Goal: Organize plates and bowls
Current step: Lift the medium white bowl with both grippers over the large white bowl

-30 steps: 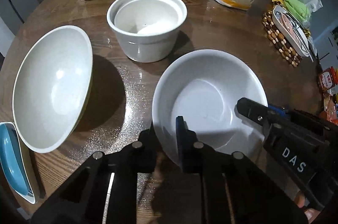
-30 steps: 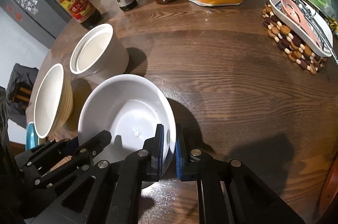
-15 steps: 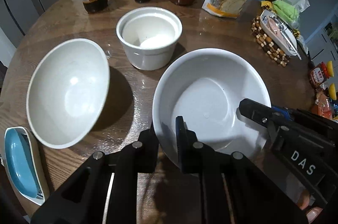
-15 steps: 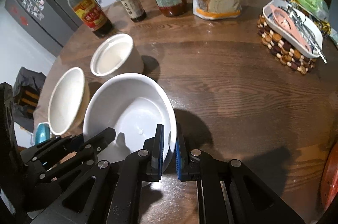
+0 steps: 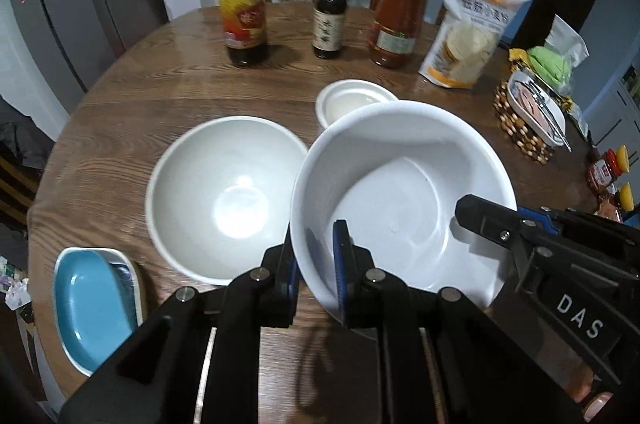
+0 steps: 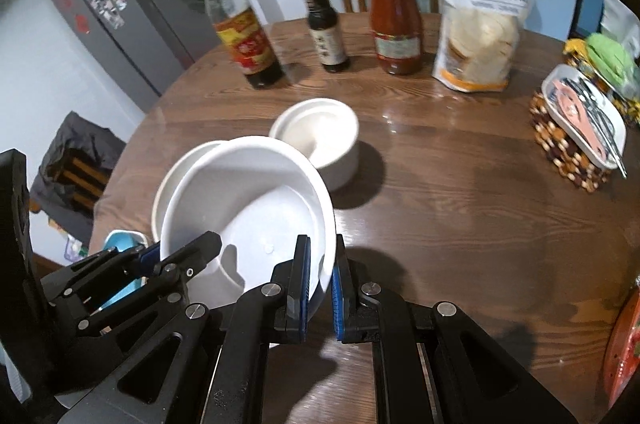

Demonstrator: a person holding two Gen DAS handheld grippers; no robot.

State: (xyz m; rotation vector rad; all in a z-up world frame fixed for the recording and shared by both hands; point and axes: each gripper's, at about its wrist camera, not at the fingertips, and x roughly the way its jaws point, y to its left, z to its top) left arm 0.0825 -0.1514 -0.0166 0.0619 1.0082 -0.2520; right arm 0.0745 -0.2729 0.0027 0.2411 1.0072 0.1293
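Bowl (image 5: 404, 192) now lifted off table (both grippers).

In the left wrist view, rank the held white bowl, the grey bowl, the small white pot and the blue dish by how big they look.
1. held white bowl, though nearest the camera
2. grey bowl
3. blue dish and small white pot: unsure, the pot is partly hidden

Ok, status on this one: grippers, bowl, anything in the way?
Left gripper and right gripper both shut on the wide white bowl's rim. Bowl held clear of the table. Beige bowl and white ceramic pot close alongside.
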